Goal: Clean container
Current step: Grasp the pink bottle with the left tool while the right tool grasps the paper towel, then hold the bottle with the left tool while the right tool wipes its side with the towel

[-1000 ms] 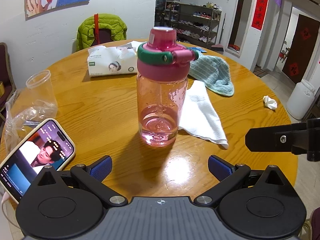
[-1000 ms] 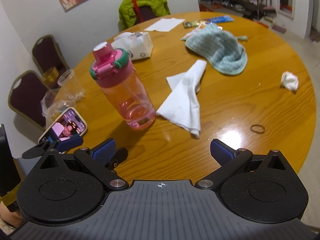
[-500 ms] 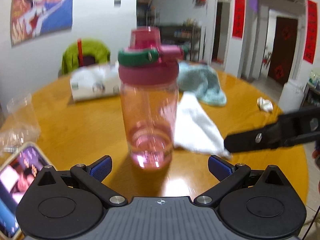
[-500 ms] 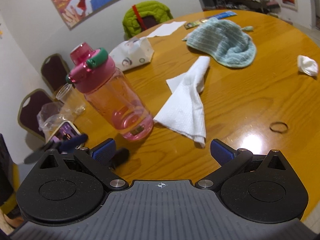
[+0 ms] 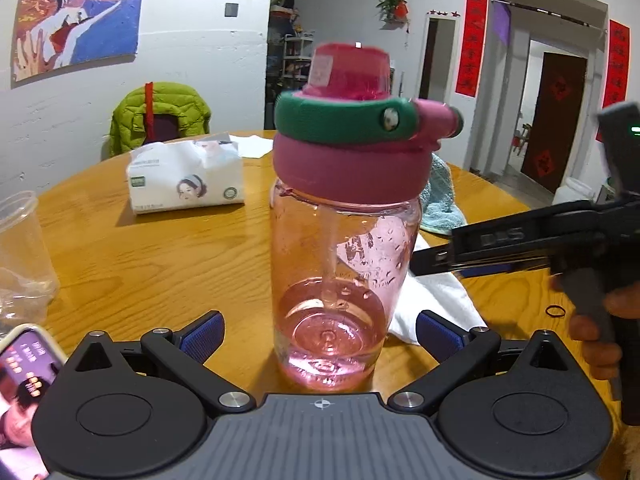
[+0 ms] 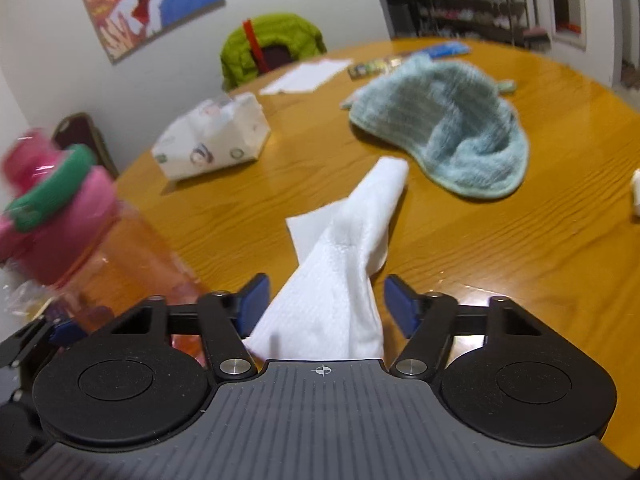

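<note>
A tissue pack point(image 5: 186, 179) sits toward the surface's point(image 5: 160, 264) far edge. A clear plastic cup point(image 5: 20, 240) and a phone point(image 5: 24, 392) occupy its left edge. A green jacket point(image 5: 160, 114) drapes a chair beyond.

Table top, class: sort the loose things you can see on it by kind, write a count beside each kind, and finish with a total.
Drink containers: 2, pink bottle, clear plastic cup
Cloths and paper wipes: 2, white paper towel, teal towel
Tissue packs: 1
Phones: 1
Hair bands: 1
Total: 7
</note>
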